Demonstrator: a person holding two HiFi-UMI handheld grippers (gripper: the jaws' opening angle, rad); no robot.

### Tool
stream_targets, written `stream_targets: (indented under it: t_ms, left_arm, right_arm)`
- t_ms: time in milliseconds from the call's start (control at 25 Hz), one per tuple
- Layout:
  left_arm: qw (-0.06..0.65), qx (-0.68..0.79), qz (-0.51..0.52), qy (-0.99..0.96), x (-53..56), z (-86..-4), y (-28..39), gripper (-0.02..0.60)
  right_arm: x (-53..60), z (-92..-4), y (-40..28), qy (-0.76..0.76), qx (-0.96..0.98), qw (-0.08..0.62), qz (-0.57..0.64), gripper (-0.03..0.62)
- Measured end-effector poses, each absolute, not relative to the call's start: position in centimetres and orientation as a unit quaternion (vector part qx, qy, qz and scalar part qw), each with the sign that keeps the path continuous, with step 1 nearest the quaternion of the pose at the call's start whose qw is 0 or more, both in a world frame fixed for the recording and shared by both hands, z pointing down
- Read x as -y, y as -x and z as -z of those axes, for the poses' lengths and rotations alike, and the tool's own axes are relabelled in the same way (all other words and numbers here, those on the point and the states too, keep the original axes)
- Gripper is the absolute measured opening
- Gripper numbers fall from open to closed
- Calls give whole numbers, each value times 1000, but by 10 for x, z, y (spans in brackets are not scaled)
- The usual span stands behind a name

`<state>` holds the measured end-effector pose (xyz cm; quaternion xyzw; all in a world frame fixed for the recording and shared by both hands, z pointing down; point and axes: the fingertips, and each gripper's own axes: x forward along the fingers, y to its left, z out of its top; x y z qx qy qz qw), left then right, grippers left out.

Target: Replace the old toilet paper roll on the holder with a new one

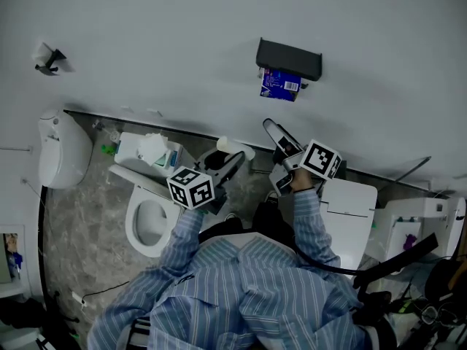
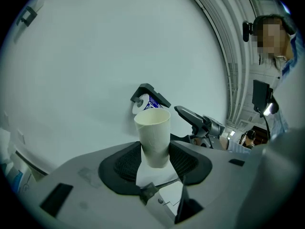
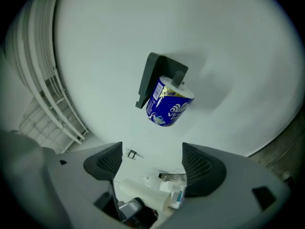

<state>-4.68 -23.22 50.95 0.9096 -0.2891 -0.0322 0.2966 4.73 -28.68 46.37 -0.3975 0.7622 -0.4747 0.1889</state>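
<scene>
A plain white wall [image 1: 160, 35] fills the upper half of the head view, and a grey marbled floor [image 1: 87, 224] runs along the lower left. No table here: the only flat top is a white unit [image 1: 350, 210] at the lower right, perhaps a cabinet, though the picture is too dim to tell.

The holder [image 1: 290, 58], a dark bracket, is fixed on the wall at upper centre-right. A roll [image 1: 281, 84] in a blue wrapper hangs on it just below. At the lower left stands the toilet [image 1: 146, 228], with its tank [image 1: 128, 152] against the wall and crumpled white paper [image 1: 155, 148] on top. A rounded white fixture [image 1: 62, 152] sits at the left edge, and a small hook [image 1: 48, 58] is on the wall at the upper left.

The left gripper [image 2: 156, 159] is clamped on a bare cardboard tube [image 2: 153, 135], which stands upright between its jaws. In its view the tube overlaps the lower part of the roll on the holder, and the right gripper [image 2: 198, 120] shows to the right of it.

The right gripper's jaws stand wide apart with nothing between them. The roll sits above the gap, at mid-frame, well clear of the jaws
</scene>
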Motion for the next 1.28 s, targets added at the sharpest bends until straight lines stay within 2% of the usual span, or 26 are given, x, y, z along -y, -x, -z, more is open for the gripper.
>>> stream_targets:
  t_ms: [40, 80, 160, 200, 320, 360, 800, 1280]
  left_arm:
    - [296, 285, 31, -911, 228, -509, 50, 187]
    - [294, 281, 30, -913, 223, -508, 53, 187]
    - [291, 269, 24, -918, 212, -507, 58, 187]
    - [290, 262, 19, -921, 205, -507, 60, 187]
    - [287, 248, 10, -925, 188, -510, 70, 187]
    - [289, 247, 10, -925, 184, -511, 74, 187]
    - [299, 217, 14, -929, 142, -509, 79, 187]
    - [298, 247, 27, -921, 98, -501, 67, 187]
  right_arm:
    - [280, -464, -44, 408, -766, 180, 463, 389]
    - [274, -463, -41, 421, -767, 174, 451, 340]
    - [260, -463, -40, 450, -764, 171, 430, 181]
    - [252, -463, -38, 461, -762, 169, 423, 140]
    - [230, -468, -30, 483, -758, 157, 409, 49]
    - [222, -471, -26, 488, -759, 148, 406, 37]
    - [154, -488, -4, 526, -770, 15, 360, 32]
    - [95, -490, -22, 513, -778, -2, 363, 32]
